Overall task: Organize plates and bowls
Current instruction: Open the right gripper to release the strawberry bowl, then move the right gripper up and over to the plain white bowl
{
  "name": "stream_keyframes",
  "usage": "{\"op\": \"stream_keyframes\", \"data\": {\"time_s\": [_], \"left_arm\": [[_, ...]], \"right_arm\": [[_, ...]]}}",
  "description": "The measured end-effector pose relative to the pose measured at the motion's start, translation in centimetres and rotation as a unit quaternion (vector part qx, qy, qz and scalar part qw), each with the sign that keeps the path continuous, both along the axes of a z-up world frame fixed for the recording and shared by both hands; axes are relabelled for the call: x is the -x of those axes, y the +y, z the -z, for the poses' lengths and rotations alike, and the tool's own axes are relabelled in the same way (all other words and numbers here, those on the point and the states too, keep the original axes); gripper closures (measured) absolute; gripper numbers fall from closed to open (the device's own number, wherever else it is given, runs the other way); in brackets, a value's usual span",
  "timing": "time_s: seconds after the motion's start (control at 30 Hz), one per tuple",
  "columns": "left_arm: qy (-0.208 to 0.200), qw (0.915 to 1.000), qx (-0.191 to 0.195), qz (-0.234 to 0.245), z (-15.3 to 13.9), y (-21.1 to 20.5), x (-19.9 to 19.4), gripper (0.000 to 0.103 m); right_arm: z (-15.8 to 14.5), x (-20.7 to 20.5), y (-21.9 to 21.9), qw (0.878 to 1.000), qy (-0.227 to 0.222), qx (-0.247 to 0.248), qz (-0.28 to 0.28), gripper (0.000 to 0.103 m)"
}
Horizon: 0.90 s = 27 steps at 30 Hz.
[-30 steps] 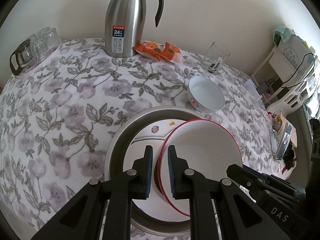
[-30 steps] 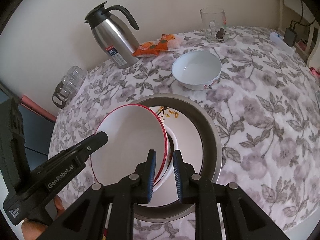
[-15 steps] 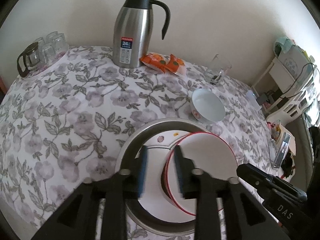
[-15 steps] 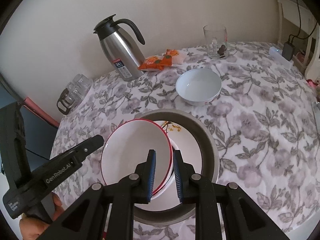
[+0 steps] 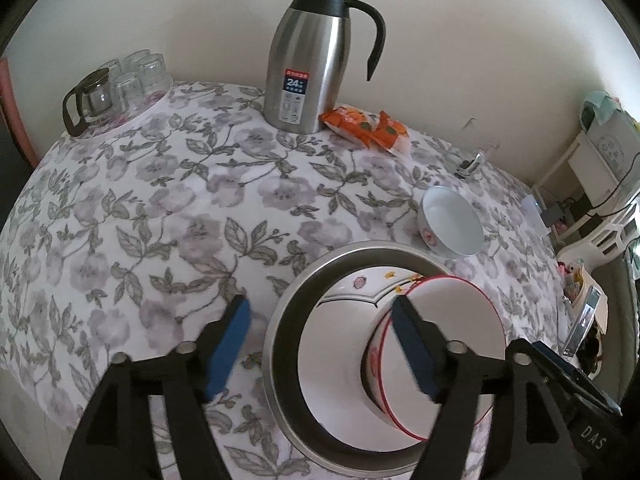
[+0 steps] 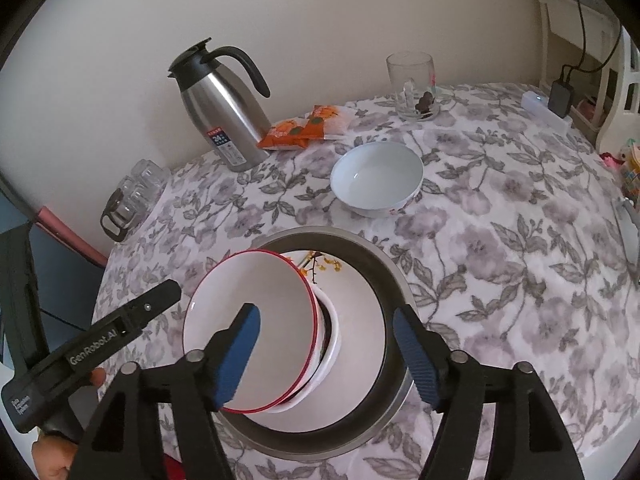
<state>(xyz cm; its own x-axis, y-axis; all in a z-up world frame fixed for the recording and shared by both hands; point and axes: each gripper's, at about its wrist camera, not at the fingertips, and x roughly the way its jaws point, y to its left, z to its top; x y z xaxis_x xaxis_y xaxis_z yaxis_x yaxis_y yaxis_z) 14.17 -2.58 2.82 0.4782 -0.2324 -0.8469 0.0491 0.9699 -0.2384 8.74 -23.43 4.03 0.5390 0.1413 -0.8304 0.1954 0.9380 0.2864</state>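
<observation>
Your left gripper (image 5: 322,346): jaws opening, nothing pinched | your right gripper (image 6: 326,350): jaws opening, released too | red-rimmed white plate (image 6: 250,330): tilted on a white bowl (image 6: 330,342) inside the round steel basin (image 6: 390,280), over a flower-painted white plate (image 6: 352,308) | second white bowl (image 6: 376,178): apart on the floral tablecloth (image 6: 500,240)

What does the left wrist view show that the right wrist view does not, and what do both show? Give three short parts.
Only the left wrist view: the pink flower painted on the red-rimmed bowl's outer side, and the whole group of upturned glasses.
Only the right wrist view: a hand under the left gripper's handle, and a dark charger plugged in at the far right.
Both: the steel basin, the steel flask, the orange snack packets, and the white bowl standing outside the basin.
</observation>
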Motion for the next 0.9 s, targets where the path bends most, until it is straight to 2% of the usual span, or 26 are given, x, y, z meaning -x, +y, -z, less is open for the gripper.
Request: {"op": "stream_keyframes", "data": {"time_s": [0.17, 0.2, 0.27, 0.33, 0.5, 0.63, 0.9], "left_arm": [[-0.001, 1.0000, -0.001, -0.008, 0.1, 0.3, -0.1, 0.024], [0.000, 0.9999, -0.003, -0.010, 0.1, 0.3, -0.2, 0.024], [0.000, 0.9999, -0.006, -0.014, 0.2, 0.4, -0.2, 0.018], [-0.001, 0.9998, -0.008, -0.018, 0.3, 0.5, -0.3, 0.012], [-0.007, 0.9996, -0.010, -0.028, 0.3, 0.8, -0.3, 0.011], [-0.010, 0.9992, -0.011, -0.036, 0.3, 1.1, -0.3, 0.005], [-0.046, 0.9978, -0.010, -0.047, -0.5, 1.3, -0.3, 0.005]], "right_arm": [[0.0, 0.0, -0.1, 1.000, -0.003, 0.000, 0.002, 0.012], [0.0, 0.0, -0.1, 1.000, -0.004, 0.000, 0.003, 0.007], [0.0, 0.0, -0.3, 1.000, -0.005, 0.001, 0.005, 0.001], [0.0, 0.0, -0.4, 1.000, -0.007, 0.002, 0.009, 0.000], [-0.1, 0.1, -0.6, 1.000, -0.016, 0.005, 0.014, 0.000], [-0.4, 0.2, -0.7, 0.999, -0.029, 0.013, 0.018, 0.000], [-1.0, 0.1, -1.6, 0.998, -0.053, 0.025, 0.031, 0.000]]}}
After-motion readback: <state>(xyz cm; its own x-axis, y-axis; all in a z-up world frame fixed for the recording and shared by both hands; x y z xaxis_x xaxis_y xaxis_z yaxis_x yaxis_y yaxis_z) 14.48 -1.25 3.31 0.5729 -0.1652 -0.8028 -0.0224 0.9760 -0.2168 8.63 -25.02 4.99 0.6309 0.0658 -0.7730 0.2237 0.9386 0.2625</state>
